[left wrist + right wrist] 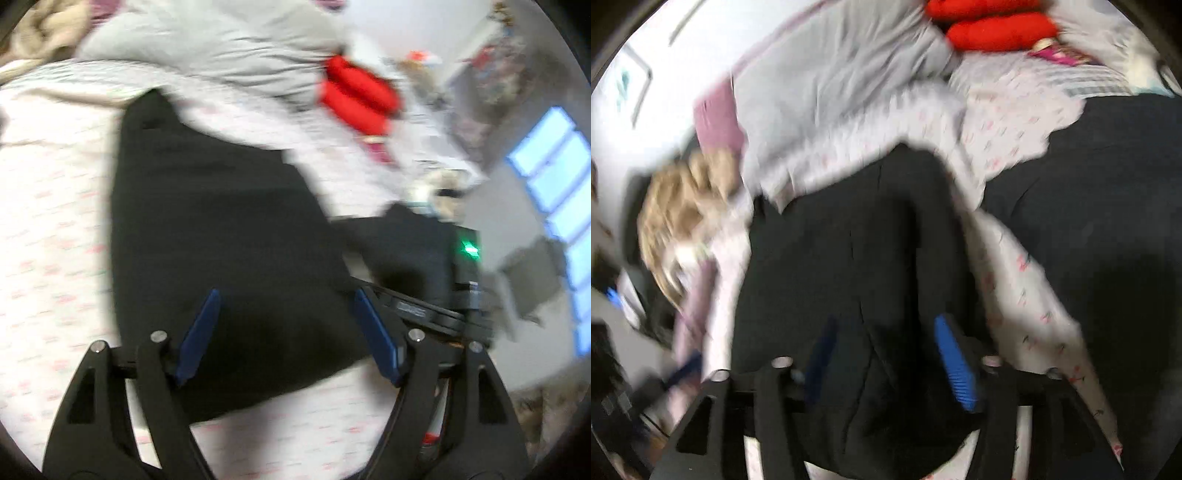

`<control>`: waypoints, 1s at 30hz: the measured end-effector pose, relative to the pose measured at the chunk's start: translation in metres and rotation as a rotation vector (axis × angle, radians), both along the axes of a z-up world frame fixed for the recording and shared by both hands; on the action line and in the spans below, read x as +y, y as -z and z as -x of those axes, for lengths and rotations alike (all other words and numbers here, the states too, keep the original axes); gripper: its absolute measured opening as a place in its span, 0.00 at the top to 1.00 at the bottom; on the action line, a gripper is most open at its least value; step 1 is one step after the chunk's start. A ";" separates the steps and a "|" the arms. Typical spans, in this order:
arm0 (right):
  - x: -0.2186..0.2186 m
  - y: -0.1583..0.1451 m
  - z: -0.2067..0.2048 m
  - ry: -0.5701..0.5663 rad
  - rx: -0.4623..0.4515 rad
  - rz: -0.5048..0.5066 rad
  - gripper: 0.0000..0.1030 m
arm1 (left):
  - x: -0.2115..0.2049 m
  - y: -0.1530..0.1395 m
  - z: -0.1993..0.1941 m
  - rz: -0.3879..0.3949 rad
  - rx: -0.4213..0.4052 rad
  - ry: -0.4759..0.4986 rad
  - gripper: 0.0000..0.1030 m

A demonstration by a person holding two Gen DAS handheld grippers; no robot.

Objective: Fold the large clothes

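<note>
A black garment (221, 229) lies flat on a white bedsheet with small pink marks (48, 229). My left gripper (286, 295) hovers over the garment's near part, blue pads wide apart and nothing pinched: open. The right gripper's black housing with a green light (467, 254) shows just to its right. In the right wrist view the black garment (849, 240) fills the middle. My right gripper (886, 321) is over it, its blue pads apart with cloth below them and none clamped: open. Both views are blurred.
A grey quilt (221, 37) and red cushions (358, 99) lie at the far side of the bed. A beige fluffy blanket (683, 206) sits at the left. A second dark cloth (1089, 221) covers the sheet at the right. A window (554, 184) is off to the right.
</note>
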State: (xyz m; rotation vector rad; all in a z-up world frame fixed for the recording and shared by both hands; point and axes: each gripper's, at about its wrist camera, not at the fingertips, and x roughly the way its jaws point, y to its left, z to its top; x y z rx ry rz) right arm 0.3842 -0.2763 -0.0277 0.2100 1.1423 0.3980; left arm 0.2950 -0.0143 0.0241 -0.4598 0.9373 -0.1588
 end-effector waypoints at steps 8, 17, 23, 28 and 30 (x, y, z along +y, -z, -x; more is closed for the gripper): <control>0.034 -0.022 0.012 -0.081 -0.159 0.095 0.84 | 0.044 0.067 0.004 0.022 0.117 -0.164 0.26; 0.007 0.030 -0.020 -0.047 -0.022 0.045 0.84 | 0.046 0.085 0.001 0.046 0.129 -0.137 0.22; 0.005 0.028 -0.015 -0.039 -0.053 0.073 0.82 | 0.039 0.085 -0.002 0.000 0.102 -0.134 0.22; 0.013 0.018 -0.003 -0.040 -0.122 0.173 0.72 | 0.030 0.085 -0.006 -0.060 0.085 -0.145 0.19; 0.015 0.015 0.002 -0.047 -0.162 0.208 0.64 | 0.026 0.086 -0.008 -0.086 0.081 -0.152 0.18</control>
